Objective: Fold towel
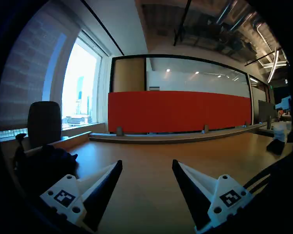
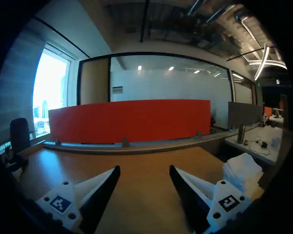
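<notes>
A stack of white folded towels (image 2: 243, 168) lies at the right edge of the wooden table (image 2: 146, 175) in the right gripper view, to the right of my right gripper (image 2: 144, 173). That gripper is open, with bare tabletop between its fingers. In the left gripper view my left gripper (image 1: 147, 168) is also open above the wooden table (image 1: 154, 156), holding nothing. Something white (image 1: 281, 128) shows far off at the right edge of that view, too small to tell what it is.
A red divider panel (image 1: 177, 111) runs along the table's far edge. A black office chair (image 1: 43, 123) and a dark bag (image 1: 45, 163) sit at the left by the window. A dark object (image 1: 276, 146) rests at the right. A neighbouring desk (image 2: 259, 140) with cables stands beyond the towels.
</notes>
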`<action>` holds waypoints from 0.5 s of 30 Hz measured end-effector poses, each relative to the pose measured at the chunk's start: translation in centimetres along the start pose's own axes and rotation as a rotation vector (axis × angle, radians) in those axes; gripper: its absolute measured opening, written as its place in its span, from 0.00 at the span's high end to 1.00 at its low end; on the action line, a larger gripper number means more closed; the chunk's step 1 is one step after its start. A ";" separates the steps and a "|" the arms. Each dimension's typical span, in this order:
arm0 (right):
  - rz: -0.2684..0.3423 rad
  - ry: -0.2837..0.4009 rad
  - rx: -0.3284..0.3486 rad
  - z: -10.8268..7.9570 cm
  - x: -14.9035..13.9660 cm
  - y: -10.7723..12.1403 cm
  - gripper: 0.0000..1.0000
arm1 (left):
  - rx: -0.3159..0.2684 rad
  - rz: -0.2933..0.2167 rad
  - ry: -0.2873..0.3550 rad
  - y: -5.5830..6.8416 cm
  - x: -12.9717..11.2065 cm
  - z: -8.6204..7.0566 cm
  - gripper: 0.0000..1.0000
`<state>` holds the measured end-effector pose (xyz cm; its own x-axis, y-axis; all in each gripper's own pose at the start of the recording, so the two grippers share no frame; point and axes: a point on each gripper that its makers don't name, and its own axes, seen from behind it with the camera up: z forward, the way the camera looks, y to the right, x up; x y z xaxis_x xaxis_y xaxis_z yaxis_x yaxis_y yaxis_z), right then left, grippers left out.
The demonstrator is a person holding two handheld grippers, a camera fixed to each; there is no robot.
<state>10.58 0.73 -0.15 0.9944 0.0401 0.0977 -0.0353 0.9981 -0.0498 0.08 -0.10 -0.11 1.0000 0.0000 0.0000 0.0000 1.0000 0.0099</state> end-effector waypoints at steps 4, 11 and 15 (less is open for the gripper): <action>-0.012 0.019 0.009 0.2 0.2 -0.3 0.03 | 0.000 -0.001 -0.001 0.0 0.0 0.0 0.06; -0.002 0.063 0.036 0.6 0.1 -1.1 0.03 | 0.000 0.000 0.000 0.1 0.1 0.0 0.05; 0.009 0.079 0.046 0.9 -0.9 -1.6 0.03 | 0.000 0.000 -0.001 0.0 0.1 0.0 0.06</action>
<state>9.70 -0.82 0.72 0.9987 0.0472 0.0189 -0.0471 0.9989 -0.0045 0.14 -0.06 -0.11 1.0000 0.0002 0.0006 -0.0003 0.9999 0.0101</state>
